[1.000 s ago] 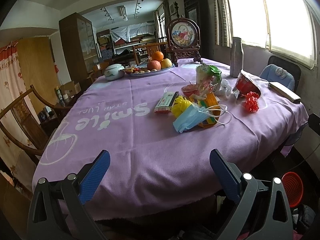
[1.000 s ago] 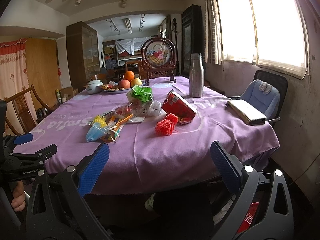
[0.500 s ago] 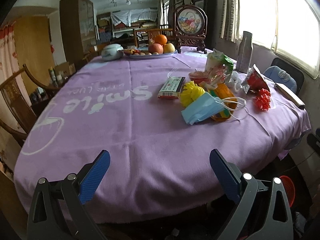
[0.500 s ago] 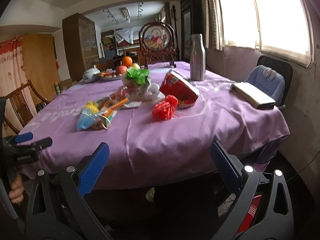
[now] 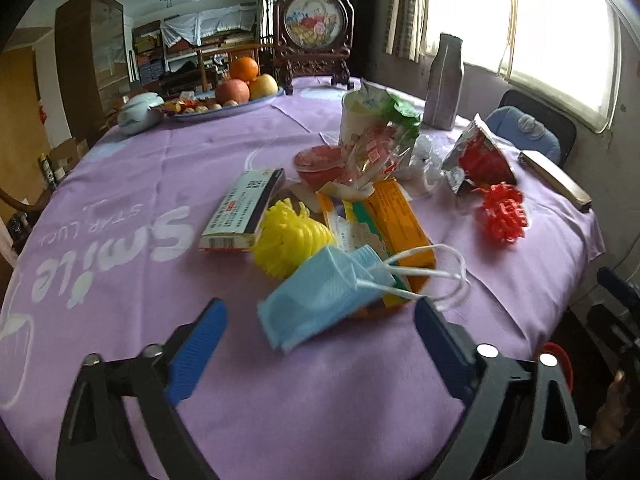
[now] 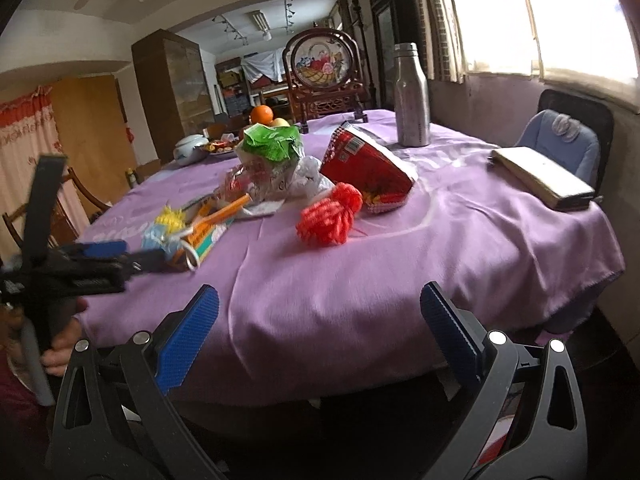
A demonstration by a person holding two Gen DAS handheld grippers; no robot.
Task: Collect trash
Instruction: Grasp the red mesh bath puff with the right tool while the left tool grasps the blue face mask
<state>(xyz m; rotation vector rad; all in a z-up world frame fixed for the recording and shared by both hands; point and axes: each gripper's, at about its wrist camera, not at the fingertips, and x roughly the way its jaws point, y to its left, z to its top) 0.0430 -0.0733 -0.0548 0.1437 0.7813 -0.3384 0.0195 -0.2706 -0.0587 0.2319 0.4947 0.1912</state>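
Purple-clothed table [image 5: 132, 184] carrying the trash: blue face mask [image 5: 320, 300] lying just ahead of my left gripper [image 5: 318, 326], jaws spread, empty; my right gripper [image 6: 320, 320], likewise spread, faces red mesh ball [image 6: 330, 214].

Bright windows [image 6: 540, 16] light a purple-clothed table [image 6: 460, 232] before a wooden cabinet [image 6: 172, 88].

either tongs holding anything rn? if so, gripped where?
Nothing held. Left tongs are open, with the blue face mask lying between the tips, ungripped. Right tongs are open over the table edge.
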